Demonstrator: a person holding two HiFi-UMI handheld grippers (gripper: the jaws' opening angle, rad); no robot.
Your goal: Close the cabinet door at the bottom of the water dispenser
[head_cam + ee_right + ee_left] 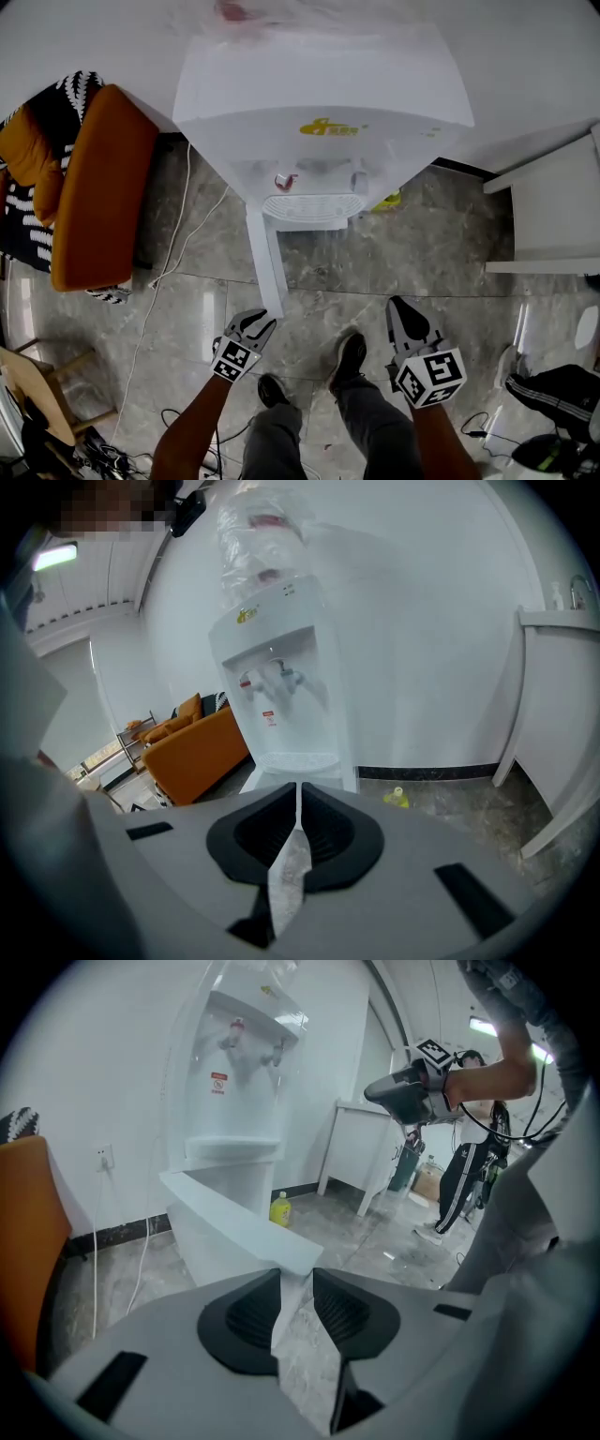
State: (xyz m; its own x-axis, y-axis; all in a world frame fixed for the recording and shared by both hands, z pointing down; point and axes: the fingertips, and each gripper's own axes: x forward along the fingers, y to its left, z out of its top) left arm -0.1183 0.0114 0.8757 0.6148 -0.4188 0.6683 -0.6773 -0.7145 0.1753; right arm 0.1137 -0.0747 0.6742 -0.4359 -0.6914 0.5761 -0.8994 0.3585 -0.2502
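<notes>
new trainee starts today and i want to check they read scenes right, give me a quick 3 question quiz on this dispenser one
1. Which claw is nearer the door's free edge?
2. True or false: the door is shut.
3. The sofa beside the dispenser is: a) blue b) orange c) green

Key: 1. left claw; 2. false; 3. b

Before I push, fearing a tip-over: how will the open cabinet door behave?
The cabinet door looks thin and stiff, so it probably swings lightly without flexing. The water dispenser stands tall with a bottle on top; a hard slam might rock it.
</notes>
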